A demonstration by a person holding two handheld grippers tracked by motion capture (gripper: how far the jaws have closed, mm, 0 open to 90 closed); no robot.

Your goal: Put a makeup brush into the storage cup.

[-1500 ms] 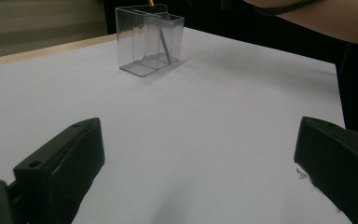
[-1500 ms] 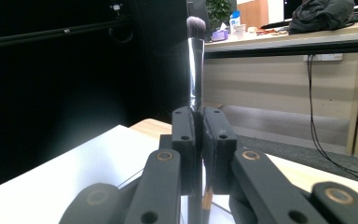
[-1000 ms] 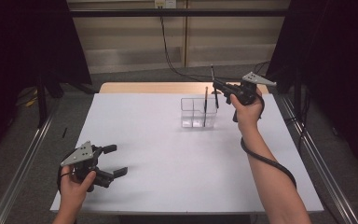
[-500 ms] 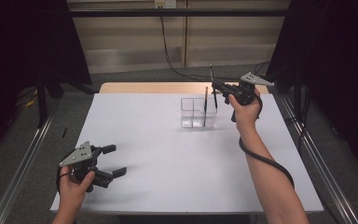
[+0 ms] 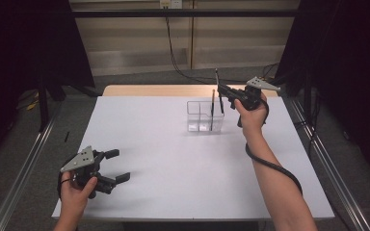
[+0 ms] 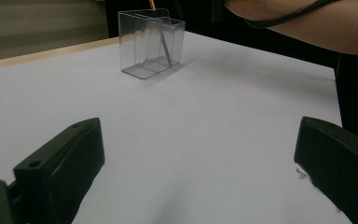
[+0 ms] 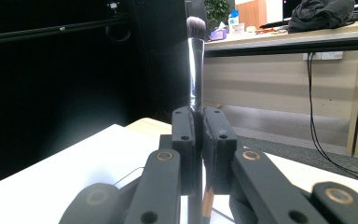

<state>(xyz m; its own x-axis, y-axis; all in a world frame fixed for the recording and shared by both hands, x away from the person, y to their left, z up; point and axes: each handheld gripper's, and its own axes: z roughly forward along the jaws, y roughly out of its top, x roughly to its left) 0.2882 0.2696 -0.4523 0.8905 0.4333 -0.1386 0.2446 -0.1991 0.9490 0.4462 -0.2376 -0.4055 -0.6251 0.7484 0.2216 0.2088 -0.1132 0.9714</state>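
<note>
Nothing has moved: my right gripper (image 5: 220,91) stays clamped on the brush (image 7: 195,65) above the box (image 5: 205,115), left gripper (image 5: 117,166) wide open, empty.

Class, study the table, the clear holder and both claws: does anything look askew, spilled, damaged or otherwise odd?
Nothing stands out. The clear holder stands upright on the white table with a dark stick leaning inside. The right claw is shut on a makeup brush, bristles up. The left claw is open over bare table.
</note>
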